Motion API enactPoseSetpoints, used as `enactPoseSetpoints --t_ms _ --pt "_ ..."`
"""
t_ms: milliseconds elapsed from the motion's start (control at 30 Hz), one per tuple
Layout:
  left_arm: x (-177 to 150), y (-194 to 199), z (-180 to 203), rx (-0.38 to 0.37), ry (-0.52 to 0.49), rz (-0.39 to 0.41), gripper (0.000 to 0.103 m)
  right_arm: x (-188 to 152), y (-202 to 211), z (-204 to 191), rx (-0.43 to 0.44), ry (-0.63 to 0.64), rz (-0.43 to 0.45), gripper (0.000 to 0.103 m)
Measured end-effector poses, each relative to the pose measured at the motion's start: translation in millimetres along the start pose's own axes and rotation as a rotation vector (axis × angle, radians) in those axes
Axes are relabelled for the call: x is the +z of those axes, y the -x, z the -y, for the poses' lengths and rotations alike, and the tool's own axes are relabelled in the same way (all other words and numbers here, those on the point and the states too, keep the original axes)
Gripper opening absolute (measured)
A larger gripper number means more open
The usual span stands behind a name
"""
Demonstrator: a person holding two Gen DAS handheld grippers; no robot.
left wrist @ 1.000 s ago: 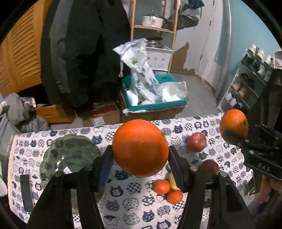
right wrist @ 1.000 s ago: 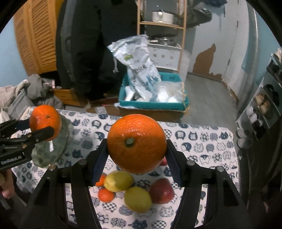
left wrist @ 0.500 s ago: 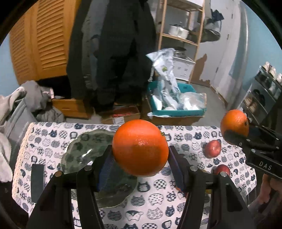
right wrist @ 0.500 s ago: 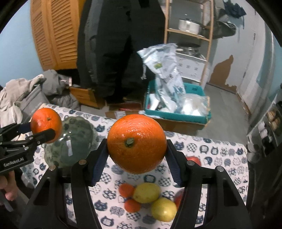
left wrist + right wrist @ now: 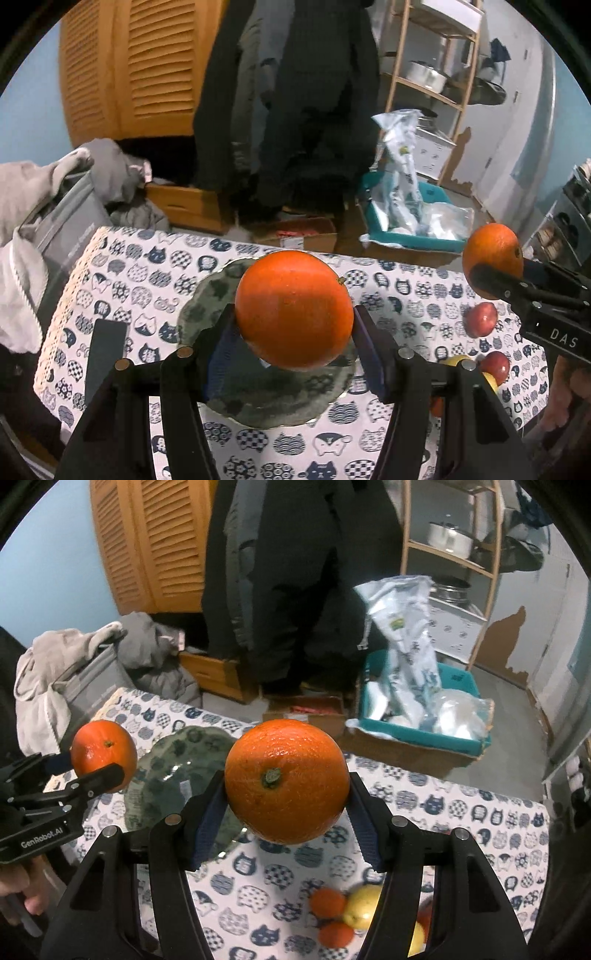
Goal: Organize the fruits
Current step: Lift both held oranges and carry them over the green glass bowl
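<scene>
My left gripper (image 5: 294,334) is shut on a large orange (image 5: 293,310) and holds it above the green glass plate (image 5: 221,295). My right gripper (image 5: 286,806) is shut on a second orange (image 5: 286,781), held over the table to the right of the plate (image 5: 166,775). Each gripper shows in the other's view: the right one with its orange (image 5: 493,254), the left one with its orange (image 5: 103,751). Red apples (image 5: 480,319), lemons (image 5: 364,904) and small tangerines (image 5: 327,902) lie on the cat-print tablecloth (image 5: 140,266) at the right.
A dark flat object (image 5: 105,354) lies on the table's left side. Beyond the far edge are a grey bin with clothes (image 5: 55,221), cardboard boxes (image 5: 299,236), a teal crate with bags (image 5: 406,221) and a wooden shelf (image 5: 436,74).
Both grippers have swung left with their oranges. The plate now lies under the left gripper, and the loose fruit has shifted to the right of both views.
</scene>
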State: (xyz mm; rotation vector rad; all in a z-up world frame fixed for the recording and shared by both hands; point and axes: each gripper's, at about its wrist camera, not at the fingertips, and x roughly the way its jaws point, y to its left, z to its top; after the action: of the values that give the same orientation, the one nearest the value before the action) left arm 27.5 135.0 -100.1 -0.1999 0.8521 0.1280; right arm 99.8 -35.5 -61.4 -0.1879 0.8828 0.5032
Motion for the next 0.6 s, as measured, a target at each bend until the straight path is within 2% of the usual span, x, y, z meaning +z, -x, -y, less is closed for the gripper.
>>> enactPoseSetpoints --t_ms 367,600 --pt "-11 -20 -42 0.029 0.07 -0.057 0.063 9 -39 -42 0.049 0.039 -0.055 0.063" --pt "-22 -53 -61 0.039 0.104 -0.136 0.063 7 -72 -61 0.074 0.06 -0.107 0.063"
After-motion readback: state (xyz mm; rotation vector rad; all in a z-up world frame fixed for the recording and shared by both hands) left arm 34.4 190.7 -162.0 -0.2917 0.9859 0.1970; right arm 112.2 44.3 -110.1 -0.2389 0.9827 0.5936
